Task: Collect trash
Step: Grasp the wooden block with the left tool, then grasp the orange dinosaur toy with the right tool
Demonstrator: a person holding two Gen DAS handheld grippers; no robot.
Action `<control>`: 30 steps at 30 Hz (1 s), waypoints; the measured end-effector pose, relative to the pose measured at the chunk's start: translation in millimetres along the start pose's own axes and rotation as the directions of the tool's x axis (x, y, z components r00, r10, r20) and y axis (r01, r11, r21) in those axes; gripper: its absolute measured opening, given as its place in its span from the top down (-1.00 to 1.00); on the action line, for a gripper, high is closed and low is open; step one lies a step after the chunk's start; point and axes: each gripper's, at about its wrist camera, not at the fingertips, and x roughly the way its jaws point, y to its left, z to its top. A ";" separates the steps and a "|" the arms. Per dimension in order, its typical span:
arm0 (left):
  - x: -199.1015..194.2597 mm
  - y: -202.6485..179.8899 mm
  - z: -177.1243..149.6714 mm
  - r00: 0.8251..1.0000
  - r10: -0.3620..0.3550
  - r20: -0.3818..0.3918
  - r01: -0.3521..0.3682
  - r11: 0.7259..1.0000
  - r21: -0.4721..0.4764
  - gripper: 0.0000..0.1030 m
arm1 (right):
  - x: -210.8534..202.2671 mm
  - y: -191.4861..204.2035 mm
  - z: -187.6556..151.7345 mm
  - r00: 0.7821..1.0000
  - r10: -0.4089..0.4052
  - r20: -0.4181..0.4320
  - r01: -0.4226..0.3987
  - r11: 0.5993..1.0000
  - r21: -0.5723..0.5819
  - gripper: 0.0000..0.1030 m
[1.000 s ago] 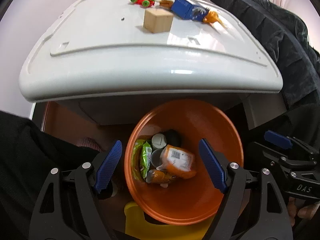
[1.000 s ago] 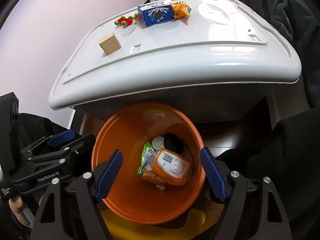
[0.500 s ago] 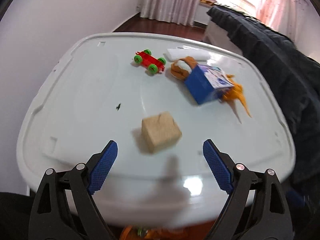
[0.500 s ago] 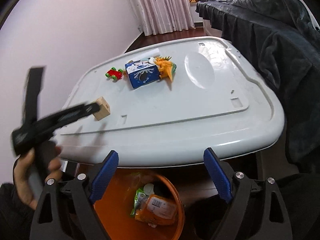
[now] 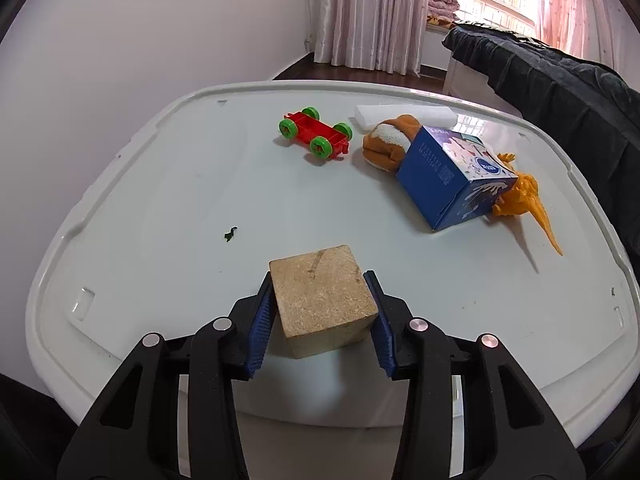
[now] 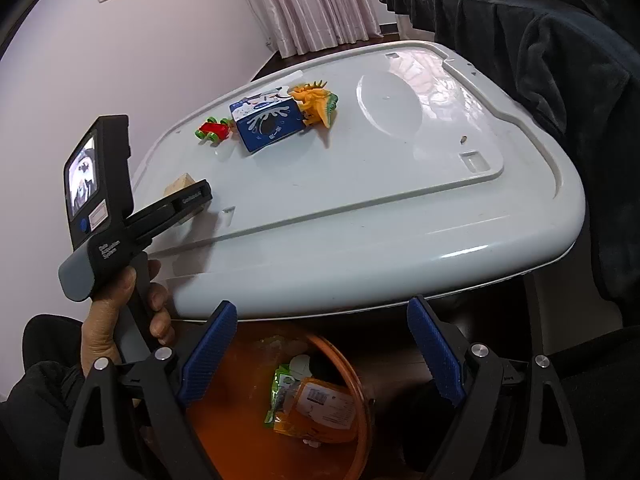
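My left gripper (image 5: pixel 320 316) is shut on a tan wooden cube (image 5: pixel 322 300) that rests near the front edge of the white table (image 5: pixel 180 200); it also shows in the right wrist view (image 6: pixel 196 200) around the cube (image 6: pixel 178 184). A blue milk carton (image 5: pixel 452 178) lies on its side further back, also in the right wrist view (image 6: pixel 268 122). My right gripper (image 6: pixel 320 356) is open and empty, above the orange bin (image 6: pixel 224 432) that holds several wrappers (image 6: pixel 316 404) below the table edge.
On the table stand a red toy cart with green wheels (image 5: pixel 316 134), an orange plush (image 5: pixel 388 142), an orange toy dinosaur (image 5: pixel 528 200) and a white foam strip (image 5: pixel 404 114). A dark blanket (image 6: pixel 560 80) hangs at the right. A small dark speck (image 5: pixel 229 234) lies on the table.
Both grippers rose from over the bin to table height. My left gripper moved forward to the wooden cube and closed on it. My right gripper stayed open above the bin.
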 end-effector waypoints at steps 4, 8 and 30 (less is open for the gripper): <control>-3.2 5.0 2.0 0.999 -0.022 -0.024 0.021 1.000 -0.012 0.19 | -2.8 4.2 3.0 1.000 -0.002 0.004 0.002 1.000 -0.014 -0.66; -26.3 10.5 1.5 0.998 -0.058 -0.027 0.058 0.998 0.012 0.19 | -4.7 13.1 18.1 1.000 0.001 0.016 0.000 0.999 -0.051 -0.66; -94.9 31.6 -40.2 0.982 -0.182 0.044 0.173 0.971 0.163 0.18 | 130.9 6.3 223.4 0.985 -0.135 -0.108 0.103 0.959 -0.263 -0.53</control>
